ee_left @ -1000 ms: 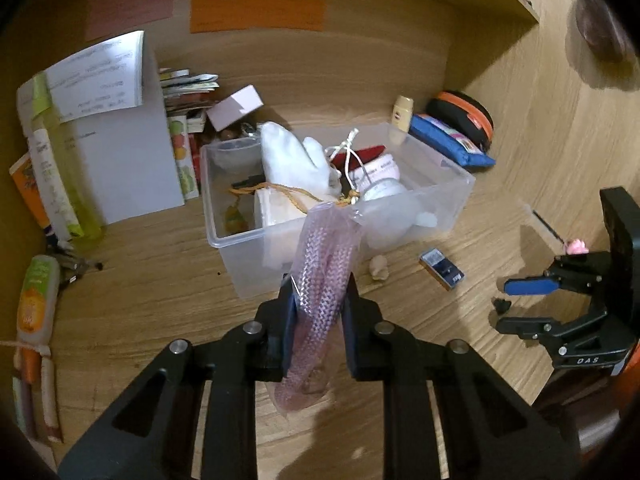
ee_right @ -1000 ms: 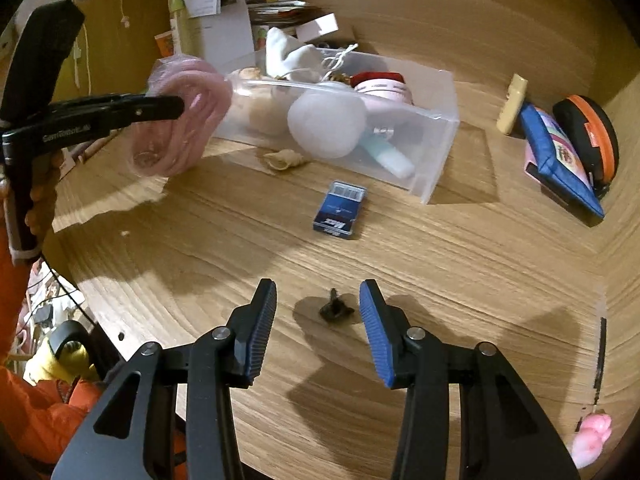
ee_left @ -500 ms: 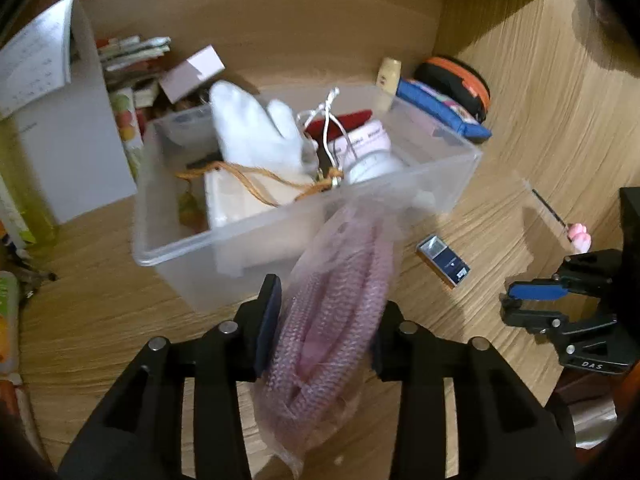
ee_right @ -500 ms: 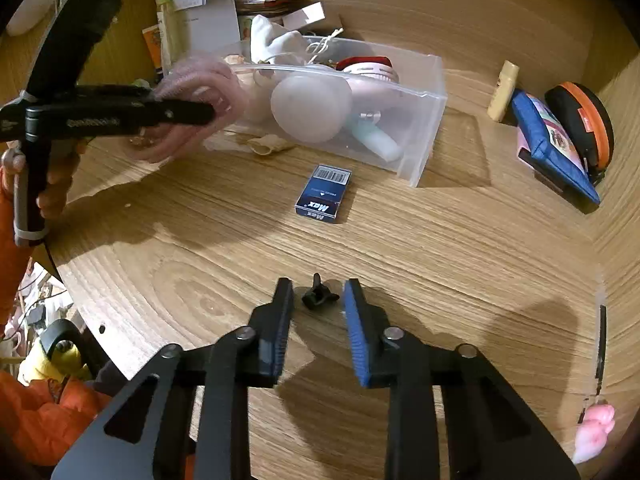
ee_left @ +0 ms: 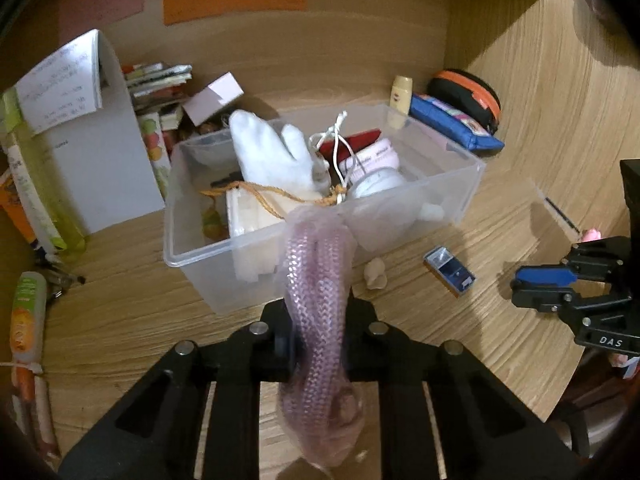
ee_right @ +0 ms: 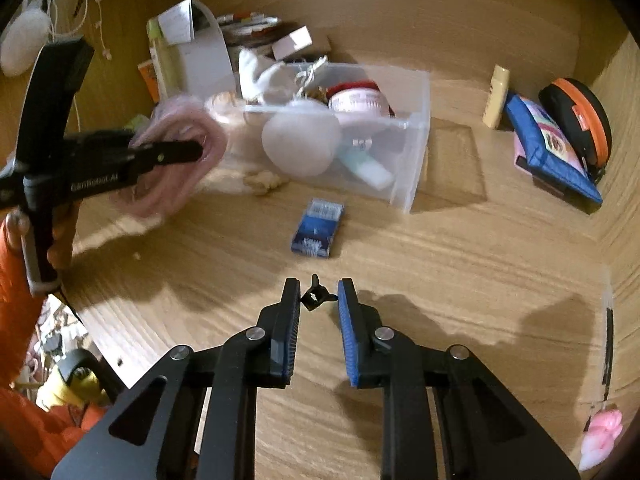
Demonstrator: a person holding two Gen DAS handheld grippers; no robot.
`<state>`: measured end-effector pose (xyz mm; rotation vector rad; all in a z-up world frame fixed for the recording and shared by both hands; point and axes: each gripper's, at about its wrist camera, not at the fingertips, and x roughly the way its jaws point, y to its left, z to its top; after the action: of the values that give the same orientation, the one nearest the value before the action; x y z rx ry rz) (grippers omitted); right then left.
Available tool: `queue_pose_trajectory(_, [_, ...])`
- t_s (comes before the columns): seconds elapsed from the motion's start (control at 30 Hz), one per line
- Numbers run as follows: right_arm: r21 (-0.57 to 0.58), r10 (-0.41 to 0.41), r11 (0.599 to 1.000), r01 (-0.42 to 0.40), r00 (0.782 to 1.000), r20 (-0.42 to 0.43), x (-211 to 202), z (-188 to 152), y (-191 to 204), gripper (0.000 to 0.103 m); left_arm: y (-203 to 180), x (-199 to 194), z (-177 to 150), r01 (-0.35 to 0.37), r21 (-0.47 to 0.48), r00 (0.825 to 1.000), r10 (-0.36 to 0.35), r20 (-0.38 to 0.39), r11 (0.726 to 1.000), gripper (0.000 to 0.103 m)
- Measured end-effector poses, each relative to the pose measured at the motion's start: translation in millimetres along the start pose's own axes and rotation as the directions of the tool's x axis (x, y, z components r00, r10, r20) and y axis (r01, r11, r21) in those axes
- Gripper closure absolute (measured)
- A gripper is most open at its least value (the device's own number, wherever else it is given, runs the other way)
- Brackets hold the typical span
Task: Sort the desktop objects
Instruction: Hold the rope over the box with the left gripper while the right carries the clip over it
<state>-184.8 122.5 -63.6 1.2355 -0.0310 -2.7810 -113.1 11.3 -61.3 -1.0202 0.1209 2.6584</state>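
Note:
My left gripper (ee_left: pixel 318 312) is shut on a clear bag of coiled pink braided cord (ee_left: pixel 320 280), held in front of the near wall of the clear plastic box (ee_left: pixel 440 172). The right wrist view shows that gripper (ee_right: pixel 168 152) from the side with the pink bag (ee_right: pixel 180 168) at the box's left end. My right gripper (ee_right: pixel 318 294) is low over the desk, its jaws closing on a small black clip (ee_right: pixel 316 298) that touches both blue pads. A small blue box (ee_right: pixel 318 228) lies on the desk between the clip and the clear box (ee_right: pixel 416 140).
The clear box holds a white glove (ee_left: pixel 272 152), cords and jars. A beige shell-like lump (ee_left: pixel 375 274) lies at its front. A blue pencil case (ee_right: pixel 552 148), a black-orange round case (ee_right: pixel 580 120) and a cream bottle (ee_right: pixel 496 96) sit back right. A white paper stand (ee_left: pixel 92 140) and tubes (ee_left: pixel 26 316) crowd the left.
The right jaws have narrowed from wide apart to the sides of the black clip. The left jaws widened briefly around the pink bag, then closed on it again.

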Motion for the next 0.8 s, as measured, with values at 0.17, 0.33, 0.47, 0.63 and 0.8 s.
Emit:
queue_pose_trajectory(0.17, [-0.011,0.009,1.0,-0.009,0.999,0.042,-5.5,14.9,5.3,0.086,-0.1,-13.7,1.5,-0.016,-0.003,0.999,0.016,0.039,1.0,0.088])
queue_pose_trajectory(0.33, [-0.019,0.01,1.0,-0.008,0.996,0.083,-12.4,28.2,8.4,0.086,0.2,-32.0,4.7,-0.021,-0.023,0.996,0.023,0.087,1.0,0.088])
queue_pose_trajectory(0.47, [-0.023,0.008,1.0,-0.005,0.993,0.118,-18.7,40.7,10.2,0.086,3.3,-46.9,8.9,-0.012,-0.038,0.991,0.017,0.129,0.999,0.088])
queue_pose_trajectory(0.63, [-0.034,0.001,0.999,0.005,0.988,0.154,-24.6,55.0,11.6,0.086,12.7,-63.5,16.3,-0.004,-0.066,0.983,0.016,0.181,0.998,0.088])
queue_pose_trajectory(0.8, [-0.034,-0.004,0.999,0.011,0.983,0.185,-27.6,68.6,10.1,0.086,22.7,-70.1,28.5,-0.003,-0.074,0.976,0.019,0.215,0.997,0.088])
